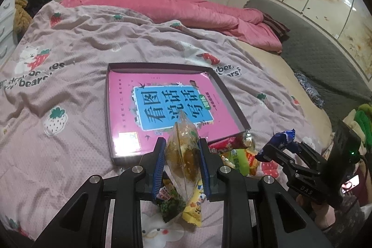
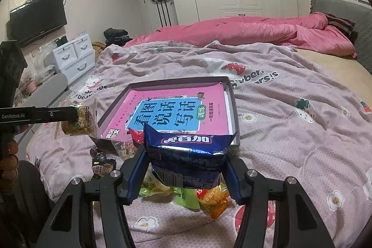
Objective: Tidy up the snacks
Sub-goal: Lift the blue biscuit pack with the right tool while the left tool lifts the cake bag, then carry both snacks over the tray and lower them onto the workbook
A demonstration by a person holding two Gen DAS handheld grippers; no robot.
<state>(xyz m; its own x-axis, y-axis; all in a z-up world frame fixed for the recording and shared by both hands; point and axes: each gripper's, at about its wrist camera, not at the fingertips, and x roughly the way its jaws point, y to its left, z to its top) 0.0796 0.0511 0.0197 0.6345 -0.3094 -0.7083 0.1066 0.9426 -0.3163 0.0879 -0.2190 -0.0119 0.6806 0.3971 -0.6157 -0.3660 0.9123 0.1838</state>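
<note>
My left gripper (image 1: pixel 182 150) is shut on a clear packet of brown snack (image 1: pixel 183 152), held above the bed near the front edge of a shallow dark box (image 1: pixel 232 97); this packet also shows in the right wrist view (image 2: pixel 78 120). A pink book (image 1: pixel 167 104) lies in the box. My right gripper (image 2: pixel 187 166) is shut on a dark blue snack packet (image 2: pixel 186 155), held above a heap of loose snacks (image 2: pixel 197 196) in front of the box (image 2: pixel 232 108). The right gripper also shows in the left wrist view (image 1: pixel 274 150).
The box lies on a pink strawberry-print blanket (image 1: pixel 69 85). A rolled pink quilt (image 2: pixel 244 31) lies at the far side. More snack packets (image 1: pixel 234 152) lie by the box's near corner. White drawers (image 2: pixel 74 55) and a TV (image 2: pixel 37 18) stand left of the bed.
</note>
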